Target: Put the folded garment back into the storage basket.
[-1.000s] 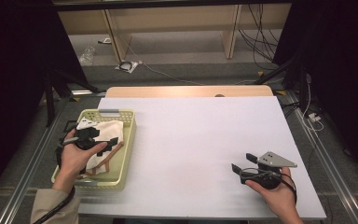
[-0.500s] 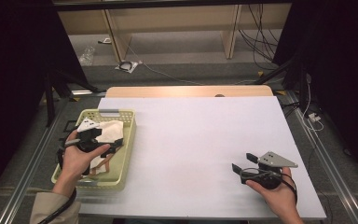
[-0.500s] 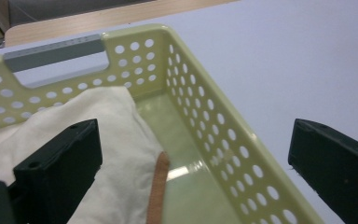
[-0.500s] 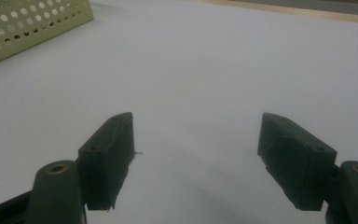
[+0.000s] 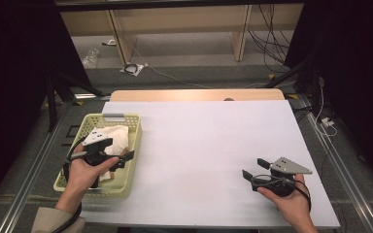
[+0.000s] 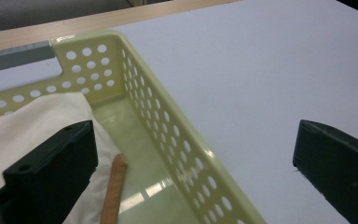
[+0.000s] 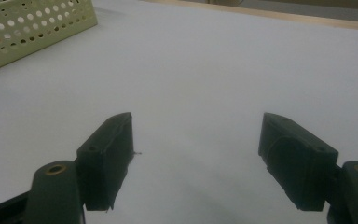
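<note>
Over the yellow basket (image 5: 126, 145) at the counter's (image 5: 213, 145) left edge, we hold the left tool (image 5: 121, 159), jaws just opened wide and empty; the white cloth (image 6: 32, 121) lies inside. Our right tool (image 5: 253, 169) rests open, apart, leaving working room.

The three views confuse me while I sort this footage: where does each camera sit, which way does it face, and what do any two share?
High view: above the person's side, looking forward and down on the white table; both hands, left claw and right claw show.
Left gripper view: rides the left claw, jaws open, over the pale green perforated plastic basket holding a white cloth.
Right gripper view: rides the right claw, jaws open, facing across the table.
All three share the basket.
</note>
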The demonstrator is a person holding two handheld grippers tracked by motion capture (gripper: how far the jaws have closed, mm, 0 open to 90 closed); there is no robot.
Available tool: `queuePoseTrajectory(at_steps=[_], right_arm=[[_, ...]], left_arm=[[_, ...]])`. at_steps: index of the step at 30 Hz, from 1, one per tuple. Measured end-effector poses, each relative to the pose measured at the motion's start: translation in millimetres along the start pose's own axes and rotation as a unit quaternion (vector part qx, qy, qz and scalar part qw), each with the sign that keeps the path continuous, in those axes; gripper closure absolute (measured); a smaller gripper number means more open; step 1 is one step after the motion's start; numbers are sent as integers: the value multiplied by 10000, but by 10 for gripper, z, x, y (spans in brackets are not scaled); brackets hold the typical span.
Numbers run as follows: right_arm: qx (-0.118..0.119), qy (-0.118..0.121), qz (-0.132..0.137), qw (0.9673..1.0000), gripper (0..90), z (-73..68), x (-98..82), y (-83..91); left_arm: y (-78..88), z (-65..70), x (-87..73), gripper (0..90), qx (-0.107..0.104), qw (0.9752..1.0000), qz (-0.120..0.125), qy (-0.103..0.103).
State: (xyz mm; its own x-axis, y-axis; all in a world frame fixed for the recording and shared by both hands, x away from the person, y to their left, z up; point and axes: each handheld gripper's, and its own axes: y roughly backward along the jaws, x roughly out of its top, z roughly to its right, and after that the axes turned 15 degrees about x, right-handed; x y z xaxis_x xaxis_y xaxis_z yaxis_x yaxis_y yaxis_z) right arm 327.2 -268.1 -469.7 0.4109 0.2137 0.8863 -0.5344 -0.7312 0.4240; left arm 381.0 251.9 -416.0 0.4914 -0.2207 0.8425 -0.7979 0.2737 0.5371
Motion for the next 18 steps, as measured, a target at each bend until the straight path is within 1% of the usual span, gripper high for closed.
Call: queuePoseTrajectory(at_steps=[1,4,6,8,9,14,17,18], right_arm=[[18,4,46,10000,269,0,-2,-5],[22,8,60,10000,267,0,1,3],[8,16,26,10000,266,3,2,16],[20,10,96,10000,265,7,1,15],[19,19,86,10000,265,9,2,21],[6,42,42,10000,265,10,2,33],[19,35,105,9999,265,10,-4,28],[-1,49,51,10000,265,13,-2,39]], left_arm=[[6,21,1,0,-29,10000,20,-10],[25,73,-3,0,-132,9998,86,-100],[42,105,-7,0,-169,9997,138,-147],[58,136,-16,0,-200,9994,184,-194],[65,153,-22,0,-217,9993,194,-220],[91,228,-71,0,-265,9989,220,-321],[111,270,-88,0,-275,9985,254,-391],[119,281,-90,0,-279,9984,268,-403]])
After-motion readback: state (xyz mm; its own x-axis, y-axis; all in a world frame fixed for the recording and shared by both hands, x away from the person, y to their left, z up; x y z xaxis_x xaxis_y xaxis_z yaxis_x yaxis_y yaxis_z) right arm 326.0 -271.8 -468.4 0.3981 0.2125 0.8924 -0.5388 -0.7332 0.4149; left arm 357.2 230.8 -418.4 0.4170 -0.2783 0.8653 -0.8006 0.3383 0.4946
